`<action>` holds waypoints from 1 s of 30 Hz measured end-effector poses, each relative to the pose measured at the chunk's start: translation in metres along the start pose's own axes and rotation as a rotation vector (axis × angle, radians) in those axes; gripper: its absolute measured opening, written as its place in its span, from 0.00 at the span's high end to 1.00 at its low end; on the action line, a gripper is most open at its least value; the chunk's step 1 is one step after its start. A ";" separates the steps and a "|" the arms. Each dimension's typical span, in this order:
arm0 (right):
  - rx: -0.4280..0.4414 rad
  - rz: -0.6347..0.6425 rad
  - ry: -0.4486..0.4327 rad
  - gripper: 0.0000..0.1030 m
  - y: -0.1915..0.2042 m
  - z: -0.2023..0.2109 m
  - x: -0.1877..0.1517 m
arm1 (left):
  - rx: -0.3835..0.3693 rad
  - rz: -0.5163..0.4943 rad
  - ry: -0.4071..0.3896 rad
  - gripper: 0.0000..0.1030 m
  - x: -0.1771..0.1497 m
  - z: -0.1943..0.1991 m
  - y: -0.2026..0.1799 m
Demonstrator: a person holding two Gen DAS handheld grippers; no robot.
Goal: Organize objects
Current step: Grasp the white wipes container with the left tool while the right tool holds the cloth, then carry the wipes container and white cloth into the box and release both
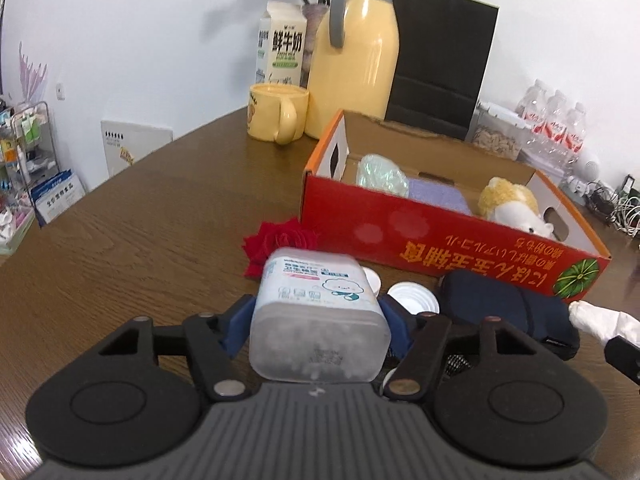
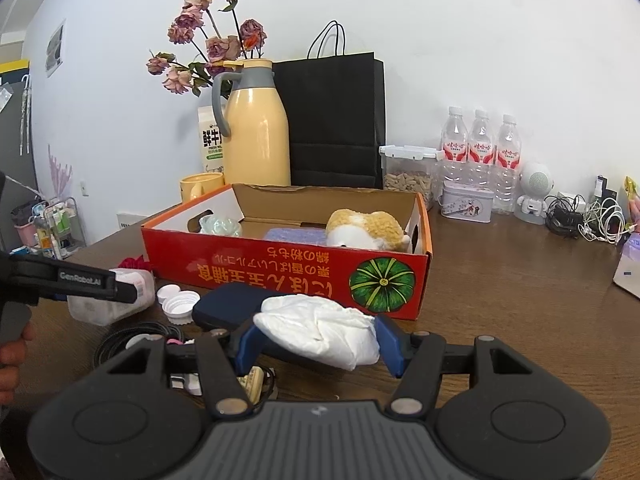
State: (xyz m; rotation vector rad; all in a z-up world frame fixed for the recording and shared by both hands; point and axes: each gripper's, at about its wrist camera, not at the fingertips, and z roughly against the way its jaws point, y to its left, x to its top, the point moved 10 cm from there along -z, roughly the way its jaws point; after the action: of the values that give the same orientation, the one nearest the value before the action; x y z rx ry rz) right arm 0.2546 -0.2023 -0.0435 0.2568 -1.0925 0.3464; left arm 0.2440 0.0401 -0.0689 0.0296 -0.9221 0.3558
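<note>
Between your left gripper's (image 1: 318, 320) pads, the frosted swab box (image 1: 318, 320) is being clamped; your right gripper (image 2: 316, 340) is holding the white cloth (image 2: 320, 330), so you're carrying both ahead into the red carton (image 2: 280, 276).

My table against the white wall

I worked at a dark wood table (image 2: 500, 280) pushed up to a plain white wall (image 2: 460, 40), lit evenly and softly. Along the back stood a yellow jug (image 2: 256, 128), a black bag (image 2: 336, 120), a milk carton (image 1: 282, 46), dried roses (image 2: 208, 44) and three water bottles (image 2: 480, 152). To my left a wire rack (image 1: 28, 144) stood on the floor, and a wall socket (image 1: 60, 90) sat above it.
</note>
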 end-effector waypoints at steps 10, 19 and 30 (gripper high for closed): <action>0.007 0.011 -0.025 0.43 0.008 0.000 0.012 | -0.034 -0.016 -0.082 0.35 0.013 0.021 0.005; 0.016 0.035 -0.096 0.43 0.019 -0.009 0.046 | -0.118 -0.047 -0.223 0.35 0.054 0.049 -0.015; -0.017 0.051 -0.175 0.43 0.028 -0.074 0.111 | -0.144 -0.027 -0.350 0.35 0.119 0.009 -0.061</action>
State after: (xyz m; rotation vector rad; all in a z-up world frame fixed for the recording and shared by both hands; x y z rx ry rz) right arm 0.3502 -0.1334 0.0249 0.2476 -1.2760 0.3652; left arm 0.3213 0.0149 0.0375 -0.0286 -1.2909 0.2621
